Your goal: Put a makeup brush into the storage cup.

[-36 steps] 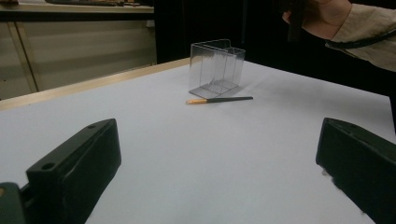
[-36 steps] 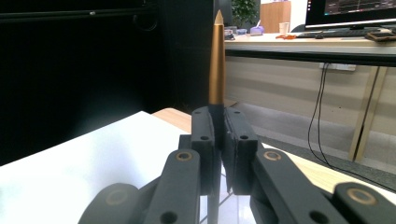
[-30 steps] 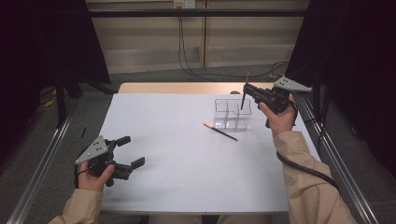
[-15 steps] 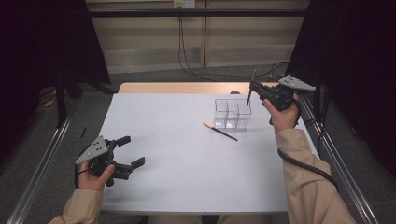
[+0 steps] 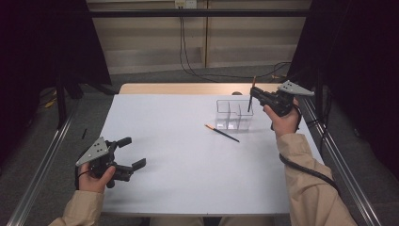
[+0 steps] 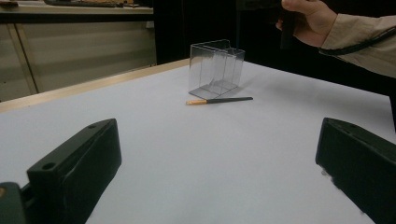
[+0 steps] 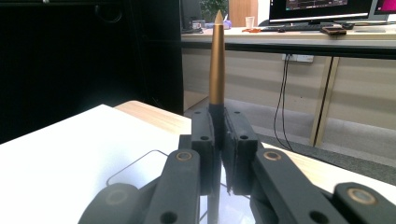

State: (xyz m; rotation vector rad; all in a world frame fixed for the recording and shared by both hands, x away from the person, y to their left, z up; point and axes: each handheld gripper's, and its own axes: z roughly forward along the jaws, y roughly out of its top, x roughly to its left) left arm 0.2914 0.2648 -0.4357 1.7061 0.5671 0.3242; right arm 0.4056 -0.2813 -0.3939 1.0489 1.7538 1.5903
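Note:
A clear plastic box [image 5: 234,114] with several compartments stands on the white table, back right; it also appears in the left gripper view [image 6: 217,65]. A black pen with an orange end [image 5: 222,133] lies flat just in front of the box [image 6: 219,100]. My right gripper [image 5: 253,95] is shut on a second pen [image 7: 216,60], held upright with its copper end up. Its lower end overlaps the box's right compartment in the high view. My left gripper [image 5: 130,153] rests open near the table's front left, nothing between its jaws [image 6: 215,168].
The white table top [image 5: 188,160] has a wooden strip [image 5: 179,88] along its far edge. Metal rails run down the left [image 5: 42,165] and right [image 5: 339,155] sides. Cables [image 5: 188,66] lie on the floor beyond.
My right gripper has shifted a little to the right with the upright pen, staying over the clear box. The left gripper and the pen on the table have not moved.

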